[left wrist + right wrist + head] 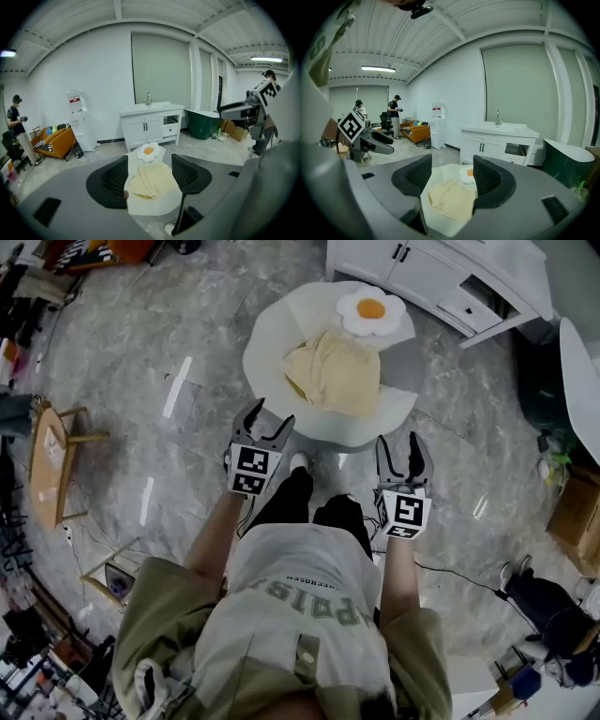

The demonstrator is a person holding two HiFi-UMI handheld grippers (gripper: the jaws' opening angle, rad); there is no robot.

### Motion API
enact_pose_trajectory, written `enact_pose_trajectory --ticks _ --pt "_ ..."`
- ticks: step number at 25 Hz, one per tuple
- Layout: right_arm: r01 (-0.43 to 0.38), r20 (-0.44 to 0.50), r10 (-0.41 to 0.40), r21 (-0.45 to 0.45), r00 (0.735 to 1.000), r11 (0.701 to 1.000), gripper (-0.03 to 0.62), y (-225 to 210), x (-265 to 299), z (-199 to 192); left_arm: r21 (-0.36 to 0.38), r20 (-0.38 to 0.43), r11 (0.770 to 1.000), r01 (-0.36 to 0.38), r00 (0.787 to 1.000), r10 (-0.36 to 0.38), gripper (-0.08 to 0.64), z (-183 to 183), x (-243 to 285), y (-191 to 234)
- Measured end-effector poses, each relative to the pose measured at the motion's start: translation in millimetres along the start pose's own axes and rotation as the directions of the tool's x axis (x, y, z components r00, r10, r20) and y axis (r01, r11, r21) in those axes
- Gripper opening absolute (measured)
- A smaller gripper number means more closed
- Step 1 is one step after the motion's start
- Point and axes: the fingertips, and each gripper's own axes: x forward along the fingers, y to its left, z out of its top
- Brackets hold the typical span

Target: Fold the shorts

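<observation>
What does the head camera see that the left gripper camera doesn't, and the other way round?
Only the head view shows the person's own shirt and black trousers, the marker cube on the left gripper, and a wooden chair. Only the left gripper view shows the water dispenser, the orange sofa and a person standing far off. Both show the yellow shorts crumpled on the white table, the fried-egg cushion and the white cabinet.

Lab-like hall with sink cabinet (149, 125), sofa (55, 140)
</observation>
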Motion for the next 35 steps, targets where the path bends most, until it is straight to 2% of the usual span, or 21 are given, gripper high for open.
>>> enact_pose_trajectory --ticks 4,9,13,19,25,32,35 --pt "0.017 -0.056 -0.017 0.005 0.998 1.000 0.272 -4.5 32.2 -10.5 0.013 -0.067 0.999 0.044 0.997 -0.043 0.295 -18.2 36.0 15.5" --pt "-0.039 -0.162 0.039 0.003 0.986 0.999 0.272 -26.2 80.8 -43.7 0.004 -0.163 0.996 0.085 0.983 -0.083 0.295 -39.8 88.3 15.0" --pt "-0.104 -0.237 0.100 -0.008 0.966 0.994 0.272 -50.5 123.5 -70.8 0.029 -0.260 0.995 0.091 0.962 -0.080 0.296 -59.3 133.0 20.4" --pt "-0.178 -0.341 0.155 -0.037 0.927 0.983 0.272 -78.6 169.6 -105.7 0.003 -0.332 0.998 0.069 0.941 -0.064 0.296 -79.5 180.6 30.7" --pt "-0.175 -0.415 0.137 -0.054 0.899 0.983 0.272 -84.5 226.6 -148.7 0.031 -0.411 0.992 0.121 0.906 -0.098 0.298 -124.9 225.6 49.8" --pt "-0.061 -0.482 0.052 -0.003 0.875 0.998 0.272 -97.8 302.0 -224.7 0.045 -0.442 0.978 0.202 0.882 -0.162 0.299 -173.5 321.8 87.7" --pt "-0.068 -0.508 0.058 -0.002 0.859 0.998 0.272 -89.9 335.8 -260.7 0.032 -0.464 0.974 0.224 0.867 -0.184 0.301 -201.4 363.5 101.7"
